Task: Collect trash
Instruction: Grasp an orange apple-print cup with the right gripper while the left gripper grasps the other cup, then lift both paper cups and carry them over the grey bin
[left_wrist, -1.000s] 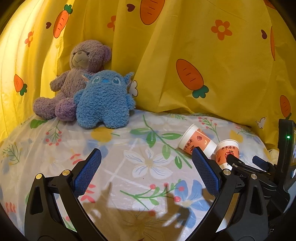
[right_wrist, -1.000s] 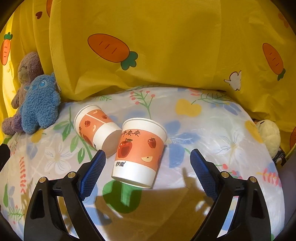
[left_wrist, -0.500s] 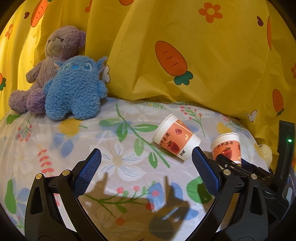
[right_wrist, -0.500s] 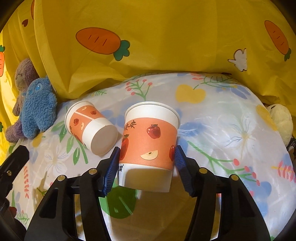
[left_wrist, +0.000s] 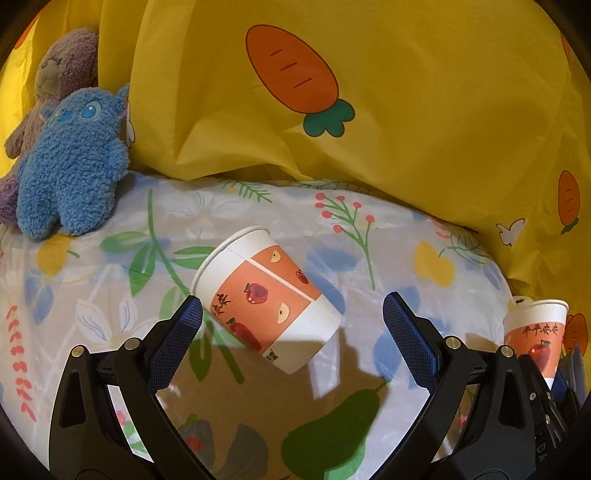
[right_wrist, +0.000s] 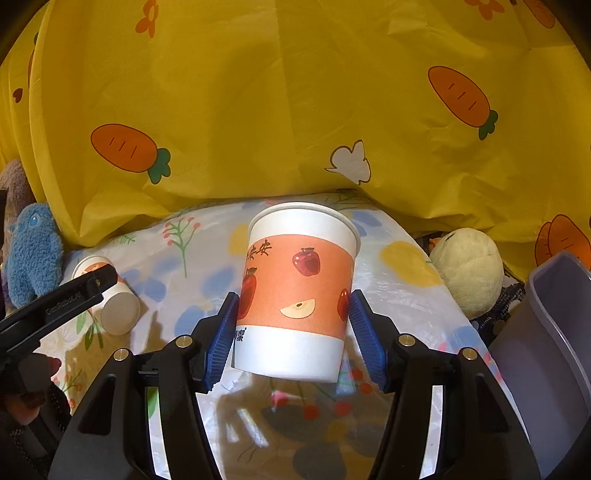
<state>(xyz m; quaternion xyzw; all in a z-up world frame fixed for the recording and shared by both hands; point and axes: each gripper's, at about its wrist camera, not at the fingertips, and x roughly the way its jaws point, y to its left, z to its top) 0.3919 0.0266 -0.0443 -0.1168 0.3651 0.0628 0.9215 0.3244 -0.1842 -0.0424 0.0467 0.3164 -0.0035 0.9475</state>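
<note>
Right wrist view: an upright paper cup (right_wrist: 297, 291), orange-banded with apple prints, is clamped between the blue pads of the right hand-held gripper (right_wrist: 293, 332) and is held above a floral tabletop (right_wrist: 413, 291). A second paper cup (right_wrist: 110, 295) is seen lying on its side at the left, partly hidden by the black frame of the other tool. A pale yellow plush (right_wrist: 469, 269) is seen at the right, beside the rim of a grey bin (right_wrist: 554, 325). A yellow carrot-print curtain (right_wrist: 295, 110) is hung behind.

Left wrist view: the left hand-held gripper (left_wrist: 291, 332) is held with its pads wide apart, and the lying cup (left_wrist: 266, 299) is framed between them, its mouth turned up and to the left; no contact with either pad can be made out. The held cup (left_wrist: 535, 332) is seen at the far right. A blue plush (left_wrist: 70, 162) and a purple bear (left_wrist: 62, 70) are propped against the curtain at the left.
</note>
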